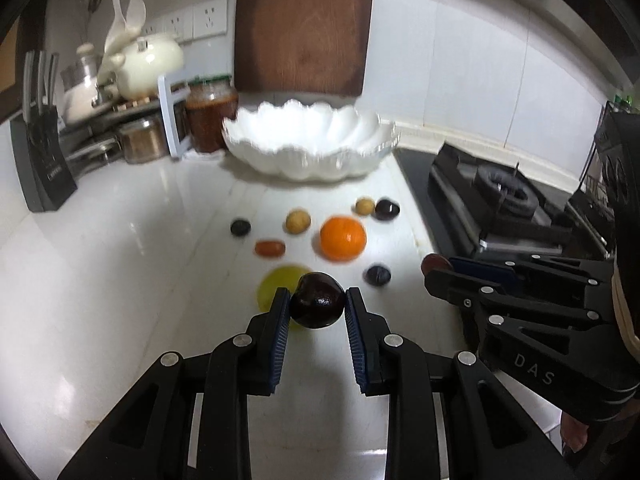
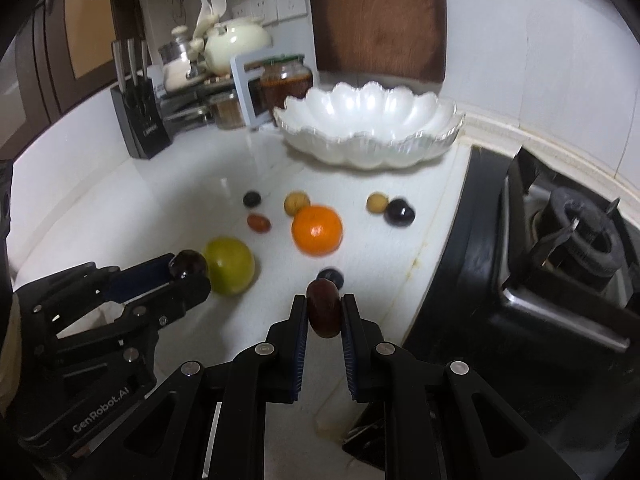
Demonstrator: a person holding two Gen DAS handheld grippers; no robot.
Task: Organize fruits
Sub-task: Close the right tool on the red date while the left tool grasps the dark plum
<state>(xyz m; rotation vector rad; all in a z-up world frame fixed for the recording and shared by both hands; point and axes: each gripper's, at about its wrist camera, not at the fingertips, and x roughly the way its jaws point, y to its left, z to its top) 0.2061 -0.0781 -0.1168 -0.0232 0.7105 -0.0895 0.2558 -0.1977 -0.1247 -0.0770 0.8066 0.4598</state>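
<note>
The left gripper [image 1: 318, 306] is clamping a dark round fruit [image 1: 318, 300], perhaps a plum, above the white counter [image 1: 120, 260], just in front of a green fruit [image 2: 230, 265]. The right gripper [image 2: 325, 314] is pinching a reddish-brown oval fruit [image 2: 325, 312]. An orange [image 1: 343, 238] and smaller fruits are lying between them and the empty scalloped white bowl [image 1: 308, 142].

Glossy white stone-like table [image 1: 120, 280] mirrors the light; a glazed white scalloped bowl [image 1: 308, 148] gleams before a matt wooden board [image 1: 304, 24]. Matt black plastic claws [image 1: 318, 304] carry ribbed blue pads [image 1: 280, 340]; a shiny dark fruit [image 1: 318, 300] sits between.
</note>
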